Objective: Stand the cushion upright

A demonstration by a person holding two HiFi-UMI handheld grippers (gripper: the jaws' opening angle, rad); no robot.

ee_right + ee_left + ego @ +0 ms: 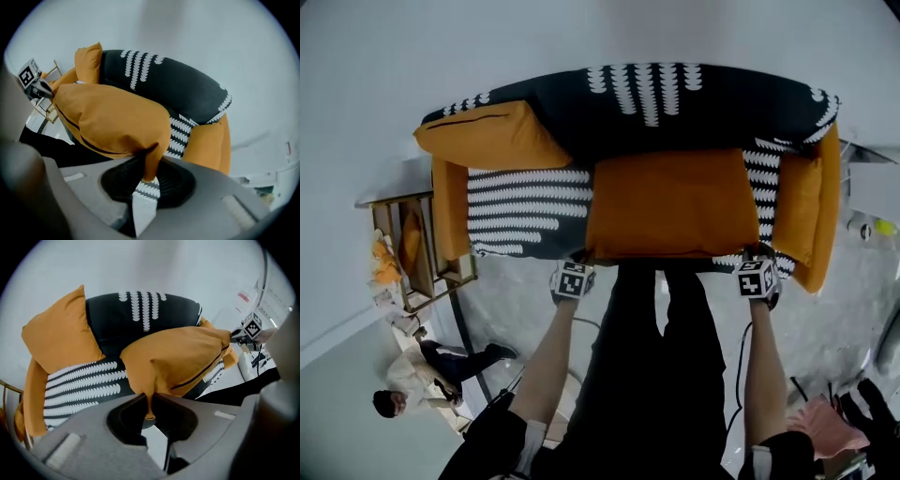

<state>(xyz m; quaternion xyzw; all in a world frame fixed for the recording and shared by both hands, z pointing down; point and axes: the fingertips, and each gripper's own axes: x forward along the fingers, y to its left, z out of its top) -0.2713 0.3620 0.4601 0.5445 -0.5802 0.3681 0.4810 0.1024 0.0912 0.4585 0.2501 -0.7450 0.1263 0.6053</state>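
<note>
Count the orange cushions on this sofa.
2 for sure. The held cushion hangs with one corner pinched in the left gripper and another in the right gripper. The second cushion leans at the left end of the sofa. Orange padding at the right end may be a third.

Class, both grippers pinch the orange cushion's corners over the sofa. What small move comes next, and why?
Probably raise the pinched corners and tip the cushion toward the backrest: left gripper and right gripper each grip a near corner, yet it isn't upright.
</note>
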